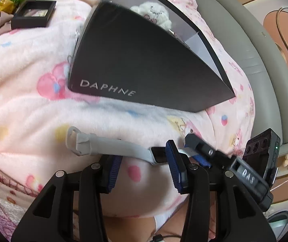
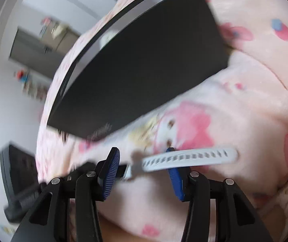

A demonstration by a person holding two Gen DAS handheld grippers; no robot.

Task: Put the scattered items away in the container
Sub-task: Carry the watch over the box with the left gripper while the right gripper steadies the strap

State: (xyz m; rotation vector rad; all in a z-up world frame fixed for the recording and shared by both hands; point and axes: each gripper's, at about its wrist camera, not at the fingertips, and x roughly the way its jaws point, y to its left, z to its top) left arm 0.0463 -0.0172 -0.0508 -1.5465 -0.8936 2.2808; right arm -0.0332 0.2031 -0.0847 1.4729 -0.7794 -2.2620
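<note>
Left wrist view: the grey watch [image 1: 113, 148] lies on the pink blanket [image 1: 33, 104], just below the black box [image 1: 144, 64]. Its strap runs sideways across both grippers. The left gripper [image 1: 144, 171] and right gripper [image 2: 144, 171] are open, holding nothing, both close.

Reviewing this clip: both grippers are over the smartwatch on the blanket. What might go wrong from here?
1. Both the left gripper and the right gripper are open around the same grey-strapped watch; they may collide or tug it apart.
2. The floppy strap could slip out.
3. The black box sits tilted on the soft blanket; dropping the watch in may tip it.
</note>
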